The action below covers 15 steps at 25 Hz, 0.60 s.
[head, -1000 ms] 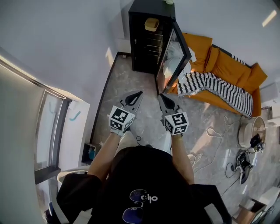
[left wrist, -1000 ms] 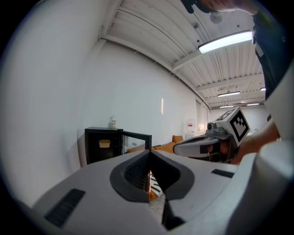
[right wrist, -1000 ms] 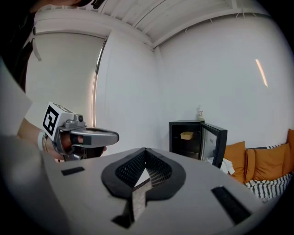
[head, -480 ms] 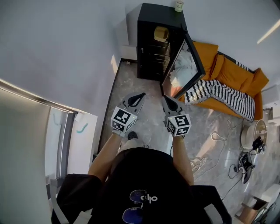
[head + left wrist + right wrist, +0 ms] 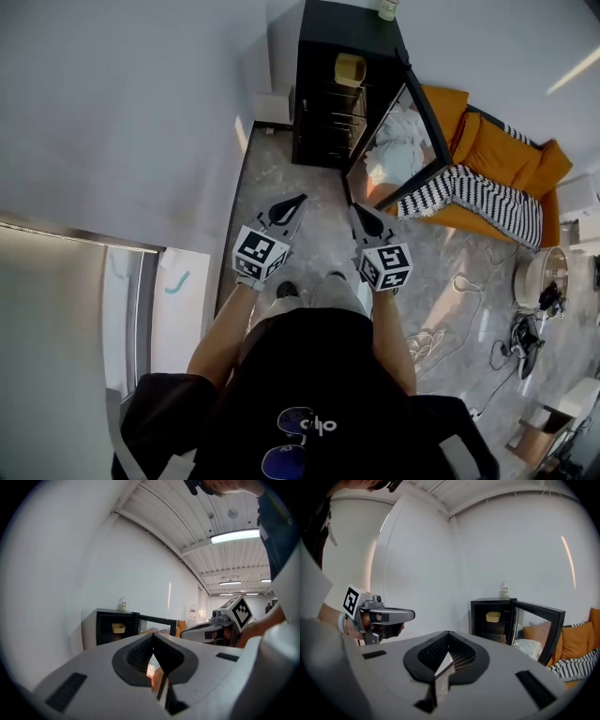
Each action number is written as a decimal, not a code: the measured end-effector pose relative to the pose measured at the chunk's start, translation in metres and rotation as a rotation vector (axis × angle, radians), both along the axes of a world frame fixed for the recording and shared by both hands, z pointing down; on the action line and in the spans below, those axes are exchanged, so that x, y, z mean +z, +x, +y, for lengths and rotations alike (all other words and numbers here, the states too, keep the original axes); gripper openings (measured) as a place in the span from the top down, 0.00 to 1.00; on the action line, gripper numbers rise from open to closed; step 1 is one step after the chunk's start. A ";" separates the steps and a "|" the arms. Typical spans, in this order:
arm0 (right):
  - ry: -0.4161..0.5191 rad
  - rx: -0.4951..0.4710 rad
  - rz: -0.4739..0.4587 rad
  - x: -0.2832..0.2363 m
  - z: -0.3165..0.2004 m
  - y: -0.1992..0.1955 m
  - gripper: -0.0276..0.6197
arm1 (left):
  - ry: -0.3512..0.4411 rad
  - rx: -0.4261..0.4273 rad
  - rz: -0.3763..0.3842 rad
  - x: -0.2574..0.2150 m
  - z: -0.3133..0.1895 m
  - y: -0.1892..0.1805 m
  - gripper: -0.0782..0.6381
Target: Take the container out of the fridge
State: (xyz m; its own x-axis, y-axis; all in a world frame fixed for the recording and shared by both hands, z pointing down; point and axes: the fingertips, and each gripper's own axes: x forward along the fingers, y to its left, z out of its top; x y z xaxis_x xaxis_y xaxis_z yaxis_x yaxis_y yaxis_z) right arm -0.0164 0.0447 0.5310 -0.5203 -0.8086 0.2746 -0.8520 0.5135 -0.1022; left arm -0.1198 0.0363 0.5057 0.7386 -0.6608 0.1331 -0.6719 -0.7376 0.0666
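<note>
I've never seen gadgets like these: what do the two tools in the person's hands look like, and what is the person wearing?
The left gripper and right gripper are pale grey, tapering to pointed jaws lined with black ridged pads. Each carries a white cube with black square markers. The person wears a black short-sleeved top.

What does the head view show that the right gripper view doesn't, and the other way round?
Only the head view: the cables on the floor and the right hand-held gripper from outside. Only the right gripper view: that gripper's ribbed pads, closed on nothing. Both: the black fridge, its door open, the yellow container inside, and the left hand-held gripper.
</note>
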 end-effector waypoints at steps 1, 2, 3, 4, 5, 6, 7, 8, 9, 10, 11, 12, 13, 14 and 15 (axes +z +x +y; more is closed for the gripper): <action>-0.002 0.005 -0.001 0.001 -0.004 0.001 0.95 | -0.004 -0.003 0.003 0.002 -0.005 -0.002 0.88; -0.003 0.010 -0.003 0.002 -0.010 0.002 0.95 | -0.008 -0.006 0.006 0.004 -0.011 -0.004 0.88; -0.004 0.012 -0.005 0.004 -0.015 0.003 0.95 | -0.011 -0.009 0.010 0.006 -0.017 -0.005 0.88; -0.006 0.014 -0.008 0.006 -0.022 0.004 0.95 | -0.013 -0.012 0.012 0.007 -0.023 -0.005 0.88; -0.009 0.014 -0.010 0.008 -0.029 0.005 0.95 | -0.016 -0.013 0.012 0.009 -0.029 -0.005 0.88; -0.011 0.013 -0.013 0.011 -0.038 0.006 0.95 | -0.017 -0.012 0.008 0.011 -0.036 -0.004 0.88; -0.013 0.012 -0.015 0.013 -0.047 0.007 0.95 | -0.018 -0.008 0.002 0.013 -0.044 -0.003 0.88; -0.012 0.011 -0.018 0.015 -0.057 0.007 0.95 | -0.018 -0.003 -0.007 0.016 -0.053 -0.001 0.88; -0.010 0.009 -0.022 0.016 -0.069 0.007 0.95 | -0.016 0.004 -0.017 0.017 -0.063 0.000 0.88; -0.007 0.009 -0.027 0.016 -0.082 0.007 0.95 | -0.013 0.009 -0.024 0.018 -0.076 0.002 0.88; -0.005 0.009 -0.032 0.017 -0.096 0.008 0.95 | -0.012 0.012 -0.028 0.018 -0.090 0.004 0.88; -0.004 0.009 -0.036 0.017 -0.110 0.009 0.95 | -0.013 0.013 -0.029 0.018 -0.105 0.007 0.88; -0.003 0.012 -0.040 0.017 -0.124 0.011 0.95 | -0.016 0.013 -0.029 0.018 -0.120 0.010 0.88; -0.003 0.015 -0.043 0.017 -0.139 0.014 0.95 | -0.019 0.014 -0.027 0.018 -0.134 0.013 0.88; -0.002 0.019 -0.047 0.016 -0.153 0.017 0.95 | -0.024 0.016 -0.027 0.019 -0.149 0.017 0.88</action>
State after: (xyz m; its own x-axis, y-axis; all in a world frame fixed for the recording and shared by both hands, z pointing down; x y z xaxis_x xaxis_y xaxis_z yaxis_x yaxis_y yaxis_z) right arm 0.0005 -0.1082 0.5471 -0.5175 -0.8178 0.2519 -0.8557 0.4972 -0.1435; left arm -0.1031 -0.1123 0.5243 0.7450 -0.6454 0.1686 -0.6619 -0.7466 0.0665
